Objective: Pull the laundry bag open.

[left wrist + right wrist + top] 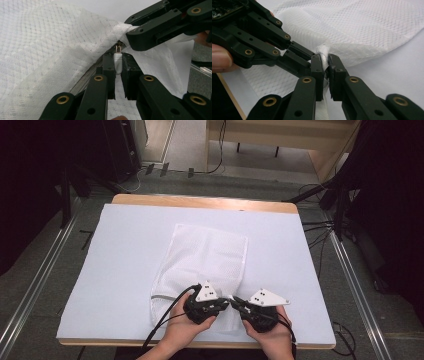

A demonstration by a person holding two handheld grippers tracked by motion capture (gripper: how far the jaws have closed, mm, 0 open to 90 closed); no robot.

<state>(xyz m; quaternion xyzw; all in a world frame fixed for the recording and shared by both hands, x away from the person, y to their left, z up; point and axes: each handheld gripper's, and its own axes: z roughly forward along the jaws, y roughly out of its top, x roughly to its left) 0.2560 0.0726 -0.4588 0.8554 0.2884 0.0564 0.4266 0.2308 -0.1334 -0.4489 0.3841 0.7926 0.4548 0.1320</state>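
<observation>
Where the white mesh zippered laundry bag (207, 265) lay flat on the white sheet (125, 270) covering the wooden table (200, 201), both tongs worked at its near edge, close to the person's side. The bag occupied the middle of the sheet, its far end square and its near end bunched between the two tools.

Left tongs (118, 66): in the left gripper view, the two black jaws stood closed on the small white zipper pull tab (118, 63), which hung upright between them. A metal link (118, 48) joined the tab to the slider above. The grey zipper tape (83, 83) ran down and to the left from this point, under a raised fold of mesh. In the high view, the left hand (182, 332) held this tool from below, with the grey three-cornered plate on top.

Right tongs (325, 66): in the right gripper view, the jaws were clamped on a gathered fold of white bag fabric (323, 53) at the zipper end. The left tool's jaws met the same spot from the left of that view, just beside the right jaws. In the high view, the right hand (270, 335) held its tool near the table's front edge, pointing toward the left one.

Black cables (162, 315) trailed from the left tool across the bag toward the front edge.
</observation>
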